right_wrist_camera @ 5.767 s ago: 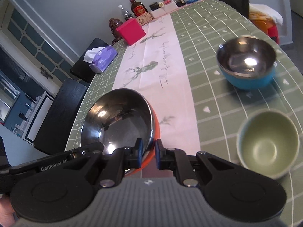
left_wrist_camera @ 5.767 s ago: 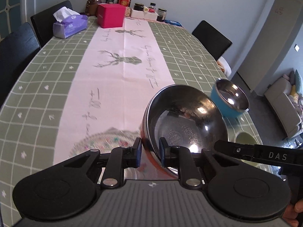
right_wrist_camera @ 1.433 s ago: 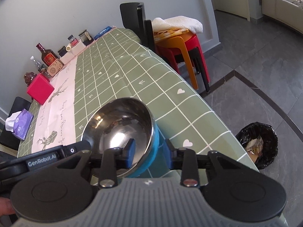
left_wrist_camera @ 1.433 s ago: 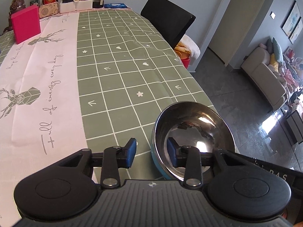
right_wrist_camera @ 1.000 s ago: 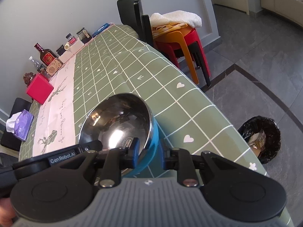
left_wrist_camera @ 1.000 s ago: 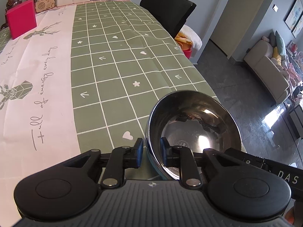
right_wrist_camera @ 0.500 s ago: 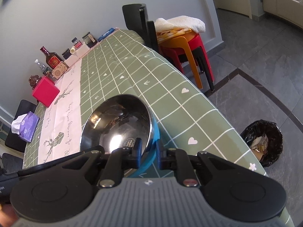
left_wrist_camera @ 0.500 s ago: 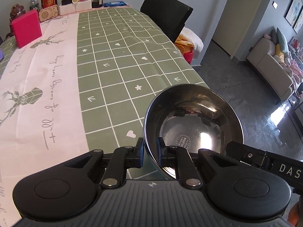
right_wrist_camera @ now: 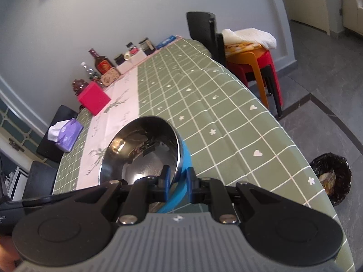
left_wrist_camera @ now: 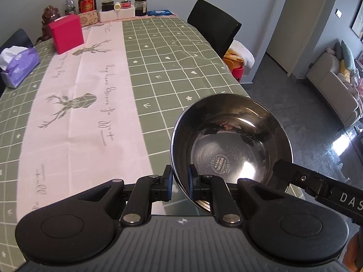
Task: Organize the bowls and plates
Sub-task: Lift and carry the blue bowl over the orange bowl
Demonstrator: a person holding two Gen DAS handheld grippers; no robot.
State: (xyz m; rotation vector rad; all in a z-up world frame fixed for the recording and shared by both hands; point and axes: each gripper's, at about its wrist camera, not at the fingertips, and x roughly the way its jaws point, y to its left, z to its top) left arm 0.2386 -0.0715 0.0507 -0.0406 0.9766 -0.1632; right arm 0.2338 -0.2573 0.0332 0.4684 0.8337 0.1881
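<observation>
A steel bowl (left_wrist_camera: 231,140) with a blue outside (right_wrist_camera: 185,158) hangs above the table, gripped from two sides. My left gripper (left_wrist_camera: 179,181) is shut on its near rim, one pad inside and one outside. My right gripper (right_wrist_camera: 178,179) is shut on the opposite rim in the same way. The right gripper's black body shows at the bowl's right edge in the left wrist view. The bowl is tilted a little and holds nothing.
The table (left_wrist_camera: 158,72) has a green checked cloth with a pink runner (left_wrist_camera: 81,104). A red box (left_wrist_camera: 67,34), tissue pack (left_wrist_camera: 18,64), bottles and jars (left_wrist_camera: 87,0) stand at the far end. Black chair (left_wrist_camera: 214,29), stacked stools (right_wrist_camera: 256,68) and a bin (right_wrist_camera: 331,179) are beside the table.
Both grippers closed on the blue bowl's rim and lifted it off the table. The view has swung toward the middle of the table.
</observation>
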